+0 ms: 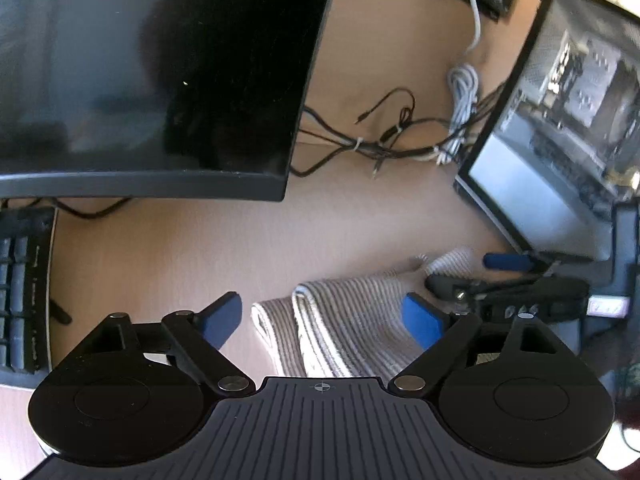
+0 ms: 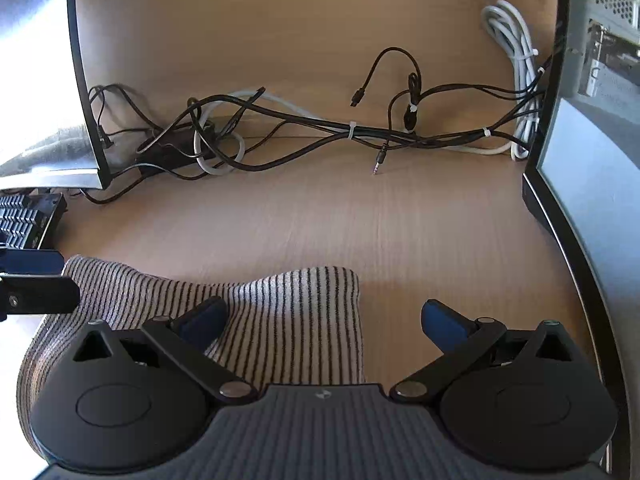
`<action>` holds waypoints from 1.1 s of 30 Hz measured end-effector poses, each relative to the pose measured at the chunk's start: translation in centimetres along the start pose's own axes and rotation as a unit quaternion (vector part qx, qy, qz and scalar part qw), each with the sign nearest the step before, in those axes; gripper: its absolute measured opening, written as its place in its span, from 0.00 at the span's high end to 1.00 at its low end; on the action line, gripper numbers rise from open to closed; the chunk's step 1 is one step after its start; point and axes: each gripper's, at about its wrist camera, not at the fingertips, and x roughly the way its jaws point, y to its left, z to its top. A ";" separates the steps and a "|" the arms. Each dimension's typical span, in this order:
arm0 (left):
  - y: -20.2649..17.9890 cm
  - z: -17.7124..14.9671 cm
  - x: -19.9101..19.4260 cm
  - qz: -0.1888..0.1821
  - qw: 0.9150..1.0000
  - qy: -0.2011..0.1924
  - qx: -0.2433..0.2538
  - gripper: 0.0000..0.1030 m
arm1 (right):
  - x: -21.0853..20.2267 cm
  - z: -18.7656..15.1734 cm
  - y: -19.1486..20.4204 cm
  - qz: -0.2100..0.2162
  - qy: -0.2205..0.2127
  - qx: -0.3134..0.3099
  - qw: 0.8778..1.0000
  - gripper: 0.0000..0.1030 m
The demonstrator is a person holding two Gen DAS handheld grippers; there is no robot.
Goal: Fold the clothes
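Striped garment (image 2: 280, 320) lies on the wooden desk (image 2: 360, 216) at the near edge, already doubled over: the left view shows stacked layered edges at its left end (image 1: 304, 320). That fits a fold just laid down or one about to be redone, can't tell which. My left gripper (image 1: 324, 316) is spread wide over the cloth, holding nothing; my right gripper (image 2: 324, 320) is wide too, left finger over the stripes, right finger over bare desk. Risks: pinching only the top layer would peel the stack apart; a drag toward the far side could snag the loose cables (image 2: 360, 132) or the audio plug (image 2: 378, 160); the two grippers sit close, so they could knock together. Left view alone shows the layer edges, my right gripper at the cloth's right end (image 1: 500, 292), and the dark monitor (image 1: 152, 72). Right view alone shows the garment's far-right corner (image 2: 344, 280) and the cable tangle at the far left.
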 end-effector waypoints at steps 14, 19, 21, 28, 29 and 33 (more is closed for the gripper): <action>0.2 -0.7 2.8 0.025 0.999 0.021 0.020 0.04 | -0.7 -0.9 -1.2 -0.035 0.004 0.032 0.999 0.00; 0.7 -0.8 2.9 0.023 0.999 0.023 0.012 0.03 | -0.8 -1.7 -0.8 -0.050 -0.016 0.029 0.998 0.00; 0.8 -0.8 2.9 0.022 0.999 0.023 0.009 0.03 | -0.8 -1.6 -0.8 -0.048 -0.015 0.023 0.998 0.00; 0.2 -0.3 0.5 0.022 1.000 0.006 0.005 0.09 | -0.9 -1.1 -1.6 -0.033 -0.003 0.029 0.999 0.00; 0.2 -0.3 0.0 0.018 1.000 0.003 0.005 0.09 | -0.9 -1.1 -1.7 -0.032 -0.001 0.030 0.999 0.00; 0.1 -1.0 -1.0 0.017 1.000 0.009 0.009 0.09 | -1.0 -0.7 -2.0 -0.024 0.006 0.034 0.999 0.00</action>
